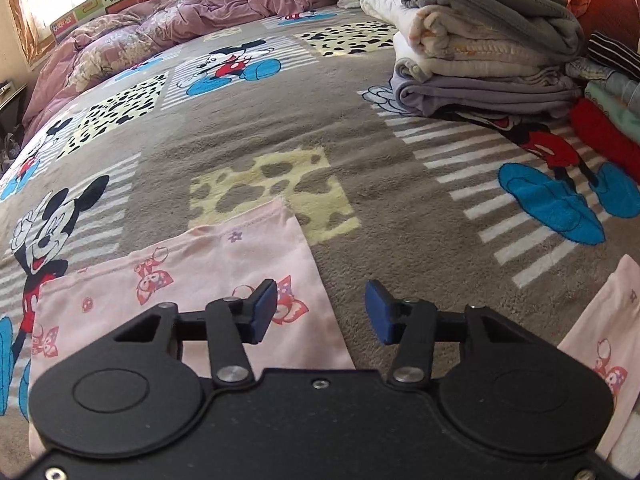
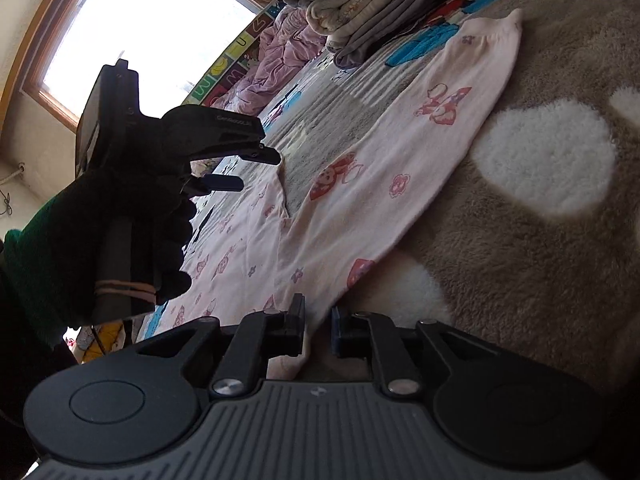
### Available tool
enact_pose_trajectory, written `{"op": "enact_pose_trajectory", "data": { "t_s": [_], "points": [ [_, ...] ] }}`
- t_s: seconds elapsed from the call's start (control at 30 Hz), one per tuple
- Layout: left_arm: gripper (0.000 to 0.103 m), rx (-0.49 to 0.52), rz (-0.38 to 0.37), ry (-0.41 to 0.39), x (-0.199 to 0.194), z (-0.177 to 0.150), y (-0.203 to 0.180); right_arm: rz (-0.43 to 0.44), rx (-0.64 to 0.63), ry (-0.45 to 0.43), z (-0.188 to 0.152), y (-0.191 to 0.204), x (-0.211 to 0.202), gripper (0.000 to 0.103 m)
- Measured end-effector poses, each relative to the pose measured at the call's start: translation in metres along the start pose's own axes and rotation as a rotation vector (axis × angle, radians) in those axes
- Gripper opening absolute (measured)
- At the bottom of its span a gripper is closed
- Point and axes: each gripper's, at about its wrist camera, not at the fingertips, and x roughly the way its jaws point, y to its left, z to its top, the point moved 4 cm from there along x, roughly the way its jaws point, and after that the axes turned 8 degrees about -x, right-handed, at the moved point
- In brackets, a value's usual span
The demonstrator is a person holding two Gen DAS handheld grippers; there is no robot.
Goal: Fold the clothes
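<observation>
- At the left, our left gripper (image 1: 320,312) hovers just above the bed (image 1: 248,136) with its blue pads spread wide and nothing between them; one pad hangs over a leg of the pink pyjama trousers (image 1: 192,280), the other over bare blanket.
- The trousers lie spread flat on the cartoon-mouse blanket, both legs out straight and parted in a V. One hem shows in the left wrist view and the other leg reaches toward the stack of folded clothes (image 1: 480,48) further back.
- In the right wrist view a gloved hand (image 2: 132,216) holds the left gripper above the crotch and waistband end of the trousers.
- At the right, our right gripper (image 2: 318,330) sits low at the near edge of the pink cloth. Its jaws are narrowed but a gap remains, and we cannot tell whether any fabric is pinched there.
- We judge the step in hand to be laying one leg over the other, since the garment lies single-layered and the folded pile stands beside it.
- A lengthwise fold calls for a grip at both ends of one leg, lifting the thin cloth evenly so it lands smooth on its twin.
</observation>
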Motion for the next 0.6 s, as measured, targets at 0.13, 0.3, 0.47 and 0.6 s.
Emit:
{"op": "enact_pose_trajectory", "data": {
  "t_s": [0.13,0.3,0.47,0.6],
  "points": [
    [0.034,0.010,0.046,0.064,0.029,0.009,0.001,0.001,-0.090,0.021,-0.002,0.011,0.002,0.020],
    [0.014,0.015,0.048,0.079,0.039,0.020,0.004,-0.001,-0.199,0.031,-0.008,0.023,-0.002,0.021],
    [0.005,0.022,0.011,0.072,0.033,0.027,0.012,0.000,-0.328,-0.006,-0.007,0.041,-0.009,0.015],
    [0.005,-0.064,-0.054,0.059,0.021,0.033,0.038,-0.007,-0.497,-0.024,-0.014,0.064,-0.013,0.015]
  ]
}}
